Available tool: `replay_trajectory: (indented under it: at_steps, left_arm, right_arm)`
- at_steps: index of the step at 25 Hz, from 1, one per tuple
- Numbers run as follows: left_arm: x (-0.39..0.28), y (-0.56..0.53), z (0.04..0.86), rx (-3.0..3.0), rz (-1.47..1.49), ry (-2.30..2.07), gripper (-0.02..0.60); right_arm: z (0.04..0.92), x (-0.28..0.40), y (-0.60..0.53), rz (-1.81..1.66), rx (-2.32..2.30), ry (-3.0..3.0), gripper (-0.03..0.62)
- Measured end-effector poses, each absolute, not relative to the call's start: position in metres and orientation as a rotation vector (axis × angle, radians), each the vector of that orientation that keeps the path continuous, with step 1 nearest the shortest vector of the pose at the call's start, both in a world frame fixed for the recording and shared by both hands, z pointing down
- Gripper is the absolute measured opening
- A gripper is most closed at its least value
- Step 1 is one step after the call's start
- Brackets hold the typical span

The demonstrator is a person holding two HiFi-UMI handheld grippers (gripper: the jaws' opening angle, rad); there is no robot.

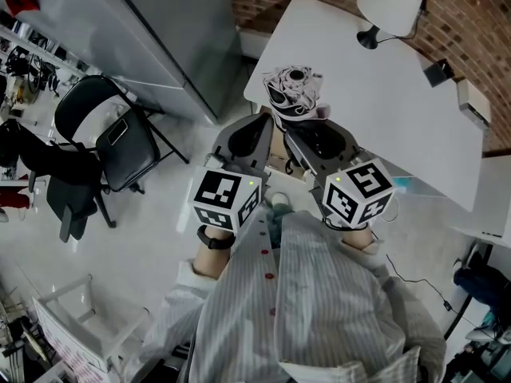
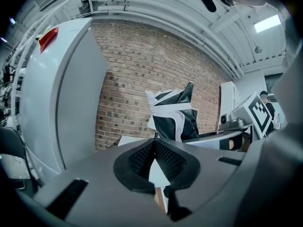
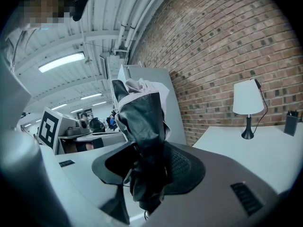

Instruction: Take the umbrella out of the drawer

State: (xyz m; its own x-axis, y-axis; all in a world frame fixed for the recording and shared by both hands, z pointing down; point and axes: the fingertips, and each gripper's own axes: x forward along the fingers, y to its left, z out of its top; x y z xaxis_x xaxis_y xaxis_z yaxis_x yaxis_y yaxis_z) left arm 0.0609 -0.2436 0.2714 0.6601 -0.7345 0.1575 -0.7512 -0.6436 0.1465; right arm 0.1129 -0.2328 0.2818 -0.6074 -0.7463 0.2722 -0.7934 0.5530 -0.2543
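Note:
A folded black-and-white umbrella (image 1: 294, 90) stands upright in front of me, at the near corner of the white table (image 1: 359, 78). My right gripper (image 1: 297, 132) is shut on the umbrella's lower part. In the right gripper view the dark fabric (image 3: 142, 126) fills the space between the pads of the right gripper (image 3: 147, 169). My left gripper (image 1: 265, 128) sits just left of it, not touching. In the left gripper view the left gripper (image 2: 154, 143) has its tips together with nothing in them, and the umbrella (image 2: 173, 115) rises beyond. No drawer is visible.
A white lamp (image 1: 391, 6) stands at the table's far end by the brick wall (image 1: 471, 38). A tall grey cabinet (image 1: 160, 30) is at the left, and a black chair (image 1: 112, 134) stands on the pale floor below it.

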Motion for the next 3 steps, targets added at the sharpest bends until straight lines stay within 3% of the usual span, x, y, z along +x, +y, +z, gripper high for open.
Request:
replay_trajectory:
  at_steps: [3]
  left_arm:
    - [0.0628, -0.245, 0.2737, 2.675, 0.129, -1.211, 0.009]
  right_arm:
    - [0.2824, 0.1136, -0.2342, 0.534, 1.314, -2.651, 0.209]
